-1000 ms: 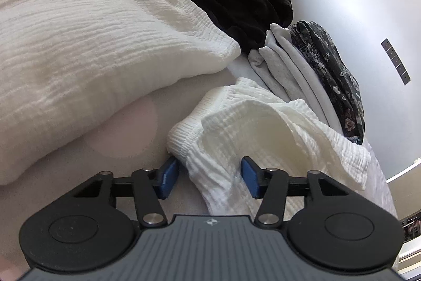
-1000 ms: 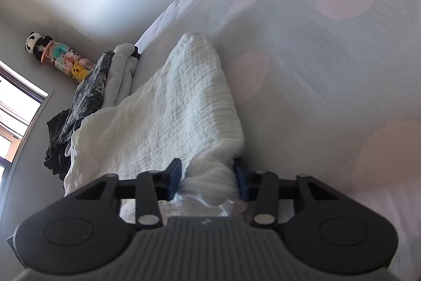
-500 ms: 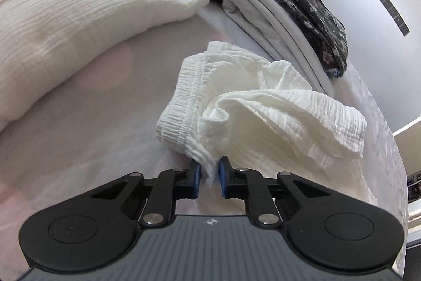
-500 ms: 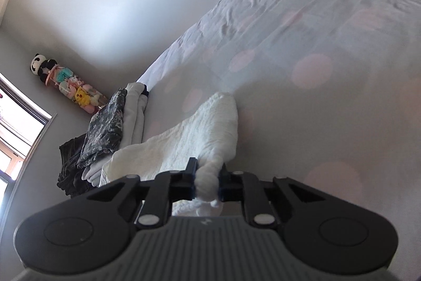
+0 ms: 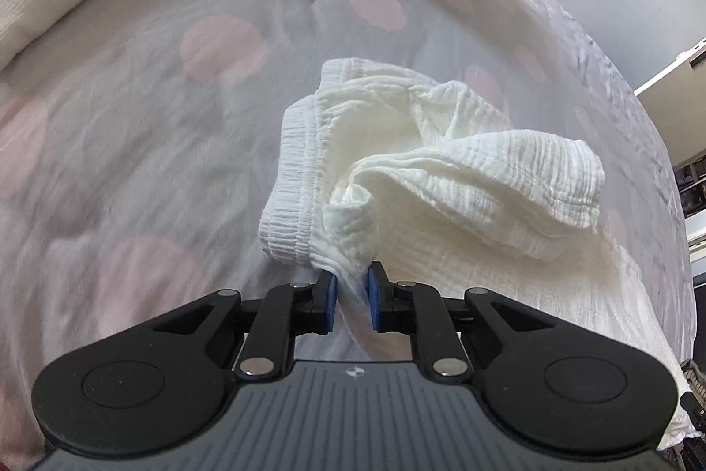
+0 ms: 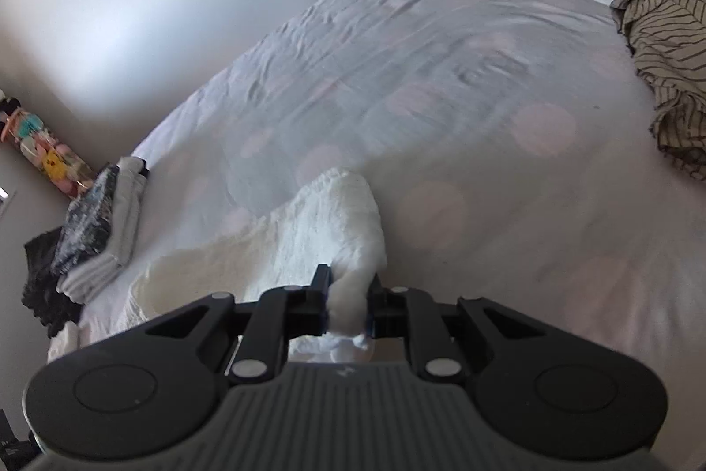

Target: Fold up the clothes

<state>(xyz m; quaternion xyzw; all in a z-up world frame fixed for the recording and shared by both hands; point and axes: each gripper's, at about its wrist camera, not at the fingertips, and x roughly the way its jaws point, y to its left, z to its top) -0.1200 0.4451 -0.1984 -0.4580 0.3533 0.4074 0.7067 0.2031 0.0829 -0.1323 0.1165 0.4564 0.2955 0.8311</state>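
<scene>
Left wrist view: the left claw (image 5: 351,305) pinches the white crinkled shorts (image 5: 423,171) by the waistband. The right claw (image 6: 348,305) grips another bunch. Thin bites like these could slip mid-lift, dropping the shorts onto the bed (image 6: 485,96).

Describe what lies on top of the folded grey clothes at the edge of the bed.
A dark patterned garment lies folded on the grey clothes. Whatever is beneath the stack, apart from the bed, is covered.
</scene>
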